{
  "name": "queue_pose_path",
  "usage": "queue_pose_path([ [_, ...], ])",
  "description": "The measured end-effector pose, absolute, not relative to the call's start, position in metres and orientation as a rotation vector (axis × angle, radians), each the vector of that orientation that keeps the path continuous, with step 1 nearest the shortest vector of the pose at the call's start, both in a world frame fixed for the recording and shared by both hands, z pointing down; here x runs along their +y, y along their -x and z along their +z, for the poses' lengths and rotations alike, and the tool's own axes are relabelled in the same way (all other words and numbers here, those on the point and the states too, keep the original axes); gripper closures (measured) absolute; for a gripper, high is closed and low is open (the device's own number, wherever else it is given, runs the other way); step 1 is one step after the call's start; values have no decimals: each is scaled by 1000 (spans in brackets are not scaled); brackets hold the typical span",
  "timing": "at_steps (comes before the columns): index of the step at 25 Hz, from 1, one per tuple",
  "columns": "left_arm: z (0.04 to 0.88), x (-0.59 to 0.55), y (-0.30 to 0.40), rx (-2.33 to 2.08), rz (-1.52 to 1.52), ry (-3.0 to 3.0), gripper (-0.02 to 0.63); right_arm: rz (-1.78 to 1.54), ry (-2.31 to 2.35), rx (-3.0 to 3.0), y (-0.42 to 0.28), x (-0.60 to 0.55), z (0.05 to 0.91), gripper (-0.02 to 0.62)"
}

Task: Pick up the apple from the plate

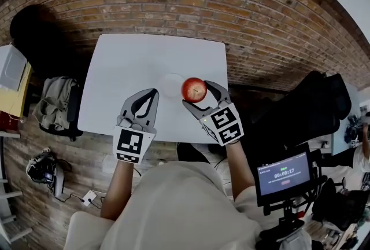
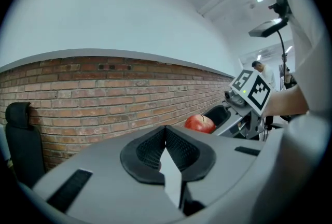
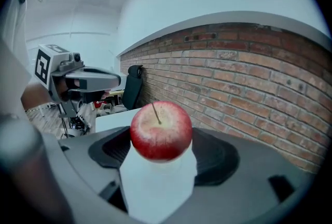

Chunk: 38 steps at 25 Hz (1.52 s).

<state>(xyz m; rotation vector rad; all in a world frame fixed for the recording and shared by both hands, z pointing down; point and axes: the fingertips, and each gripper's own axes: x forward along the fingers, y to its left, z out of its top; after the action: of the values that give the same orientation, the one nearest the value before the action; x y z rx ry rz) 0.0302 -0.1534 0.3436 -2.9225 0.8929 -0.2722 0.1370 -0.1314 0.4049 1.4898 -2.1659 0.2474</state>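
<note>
The red apple (image 1: pixel 194 89) sits between the two jaws of our right tool (image 1: pixel 199 95), which close on it from either side. In the right gripper view the apple (image 3: pixel 161 130) fills the gap, stem up, with the dark pads (image 3: pixel 212 158) against its flanks and the white surface showing below it. In the head view it overlaps the right edge of the white plate (image 1: pixel 165 84), which is faint against the white desk (image 1: pixel 133 63). We cannot tell from any view whether the fruit has cleared the plate or touches it. Our left tool (image 1: pixel 149 95) hovers just left of the plate, over the near part of the desk. In the left gripper view its jaws meet at the tips with nothing between them, leaving only a narrow sliver of white desk visible lower down (image 2: pixel 166 132). That view also catches the apple (image 2: pixel 200 123) off to the right, held in the other tool with the brick wall (image 2: pixel 78 93) behind it. Each tool carries its marker cube close to our hands, the right cube (image 1: pixel 225 123) tilted and the left cube (image 1: pixel 132 144) facing up. Beyond the desk's left side, a grey garment (image 1: pixel 55 101) is draped over a seat. A small screen (image 1: pixel 284 173) showing a timer stands well apart at the lower right.
</note>
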Motion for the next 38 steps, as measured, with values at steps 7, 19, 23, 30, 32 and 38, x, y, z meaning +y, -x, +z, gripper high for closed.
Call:
queue_pose_path([
  [7, 336, -150, -36, 842, -250, 2917, 600, 224, -1563, -2184, -142, -127, 385, 227],
  [19, 324, -144, -43, 790, -222, 2906, 600, 185, -1608, -2181, -144, -117, 371, 230],
  [23, 323, -144, -45, 775, -220, 2906, 600, 169, -1626, -2174, -145, -116, 367, 230],
  [30, 325, -145, -49, 756, -229, 2909, 600, 158, -1639, -2181, -146, -118, 361, 230],
  [32, 326, -145, -49, 751, -233, 2910, 600, 155, -1642, -2182, -146, -118, 360, 230],
  [38, 326, -142, -50, 746, -239, 2906, 600, 141, -1644, -2187, -144, -116, 355, 230],
])
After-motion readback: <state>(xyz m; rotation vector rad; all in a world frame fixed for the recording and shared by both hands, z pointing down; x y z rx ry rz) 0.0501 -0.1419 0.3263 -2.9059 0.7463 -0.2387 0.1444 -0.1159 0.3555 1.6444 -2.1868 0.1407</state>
